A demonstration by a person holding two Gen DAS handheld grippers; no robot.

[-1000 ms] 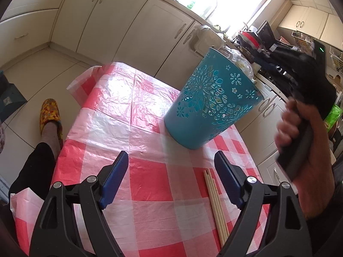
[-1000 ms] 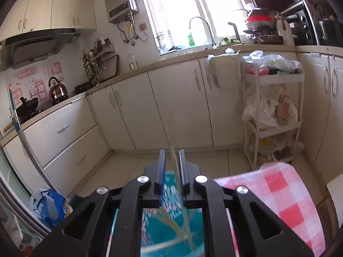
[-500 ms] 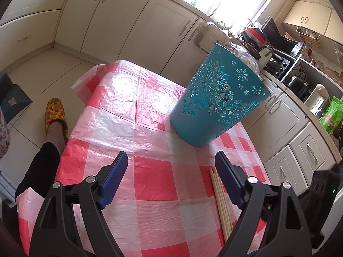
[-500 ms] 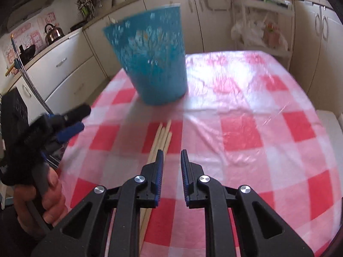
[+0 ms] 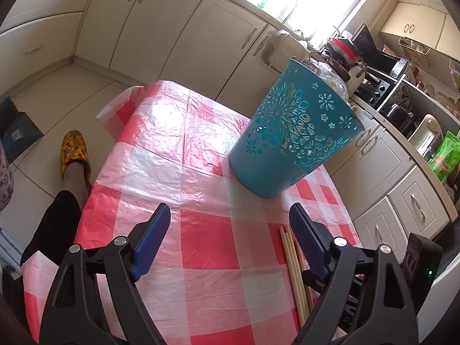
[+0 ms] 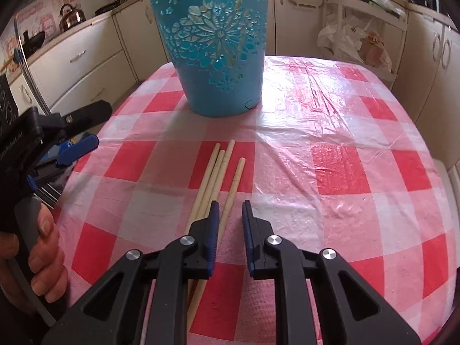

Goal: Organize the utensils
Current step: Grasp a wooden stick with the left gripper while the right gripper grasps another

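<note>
Right gripper (image 6: 230, 210) hung low over the tabletop (image 6: 330, 132), its jaws a narrow gap apart and clamped on nothing. We saw four wooden chopsticks (image 6: 214, 178) lying directly beneath and ahead of it, one running under the gap. The teal bucket (image 6: 215, 46) stood upright beyond them. Left gripper (image 5: 230, 218), off to its left, was spread wide and empty.

Four pale wooden chopsticks (image 6: 218, 178) lie flat, roughly parallel, on the checked cloth, tips toward the upright teal cut-out bucket (image 6: 215, 51) nearby.
</note>
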